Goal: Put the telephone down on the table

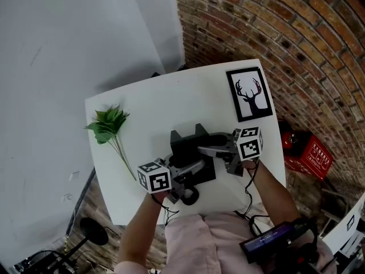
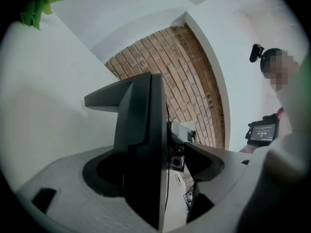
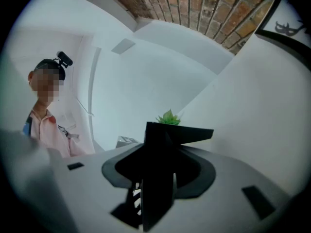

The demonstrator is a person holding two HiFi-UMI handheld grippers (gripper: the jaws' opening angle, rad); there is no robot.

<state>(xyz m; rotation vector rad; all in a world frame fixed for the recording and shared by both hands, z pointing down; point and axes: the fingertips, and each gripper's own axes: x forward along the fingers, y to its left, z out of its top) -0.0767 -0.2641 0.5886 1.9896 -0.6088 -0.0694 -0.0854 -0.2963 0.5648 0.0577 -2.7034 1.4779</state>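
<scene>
Sitting at mid-bench toward the front edge, the telephone (image 1: 191, 150) is black w/ a raised part at its far side. It looks set down on the white bench (image 1: 148, 101), though the underside contact isn't clear from above.

Left gripper (image 1: 194, 173) comes in from the front-left, marker cube toward the person. In the left gripper view a black slab of the telephone stands btwn its fingers (image 2: 204, 161). They're spread wide & not pressing: the slab lies over toward one finger, and a clear gap on the other side shows brick and the other gripper through it.

Right gripper (image 1: 208, 152) comes in from the right edge, roughly level, cube by the person's hand. In the right gripper view its fingers (image 1: 219, 149) are closed in on the same black slab and gripping it. Black on black there, only thin slits of light beside the slab.

Further out:
- green plant sprig (image 1: 108, 124) lies along the left edge, leaves toward the far side, well apart from the telephone.
- framed deer picture (image 1: 250, 94) lies flat at the far right corner.
- brick wall (image 1: 274, 27) runs past the right edge; a red box (image 1: 311, 153) sits on the floor below it.
- person's pink shirt (image 1: 194, 244) is at the front edge, w/ a small black device w/ a lit screen (image 1: 274, 238) at the right side.
</scene>
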